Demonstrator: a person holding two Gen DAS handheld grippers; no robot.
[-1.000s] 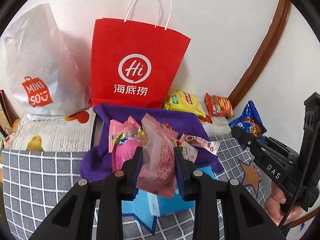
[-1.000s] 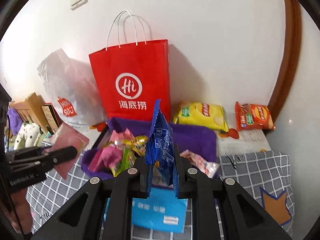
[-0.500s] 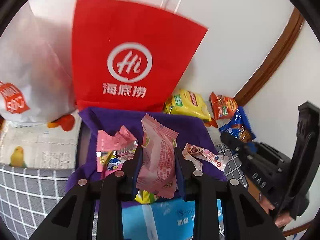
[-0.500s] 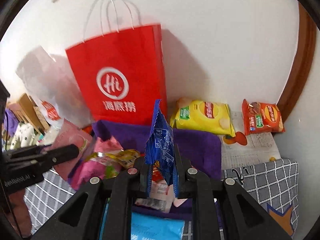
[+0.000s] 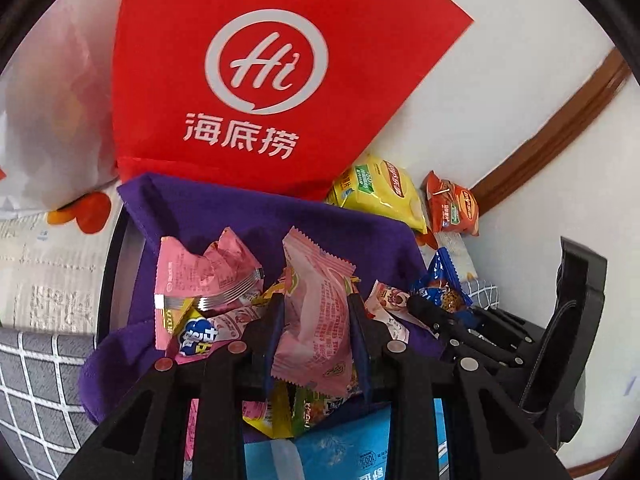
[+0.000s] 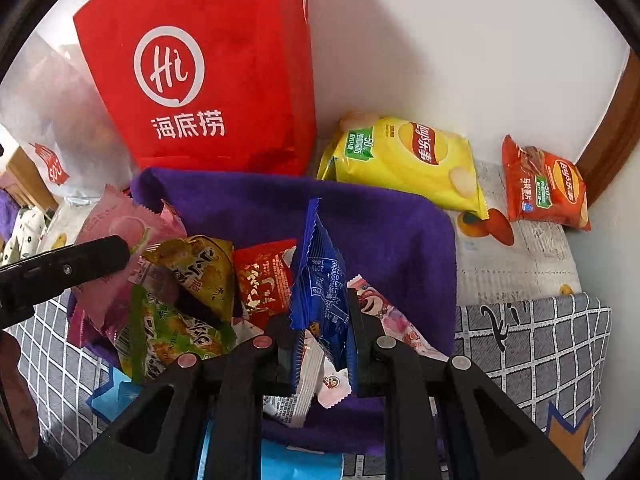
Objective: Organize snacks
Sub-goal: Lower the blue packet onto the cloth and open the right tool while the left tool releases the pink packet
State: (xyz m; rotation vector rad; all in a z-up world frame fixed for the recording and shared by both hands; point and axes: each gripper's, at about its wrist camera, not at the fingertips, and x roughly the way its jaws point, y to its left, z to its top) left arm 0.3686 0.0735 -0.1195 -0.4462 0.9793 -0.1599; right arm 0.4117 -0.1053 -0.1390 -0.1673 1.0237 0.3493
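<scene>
Left tongs [image 5: 316, 320] pinch pink packet [image 5: 316, 312]; right tongs [image 6: 320, 320] pinch blue packet [image 6: 320, 280].

Red paper bag [image 6: 208, 80] with white logo, purple cloth [image 6: 380, 232], yellow chip bag [image 6: 408, 160], grey checked mat [image 6: 532, 344]

Both the left gripper [image 5: 316, 332] with its pink packet [image 5: 316, 320] and the right gripper [image 6: 320, 332] with its blue packet [image 6: 320, 284] are now closer over the purple cloth [image 6: 360, 220], the red bag [image 5: 260, 80] looming larger.
</scene>
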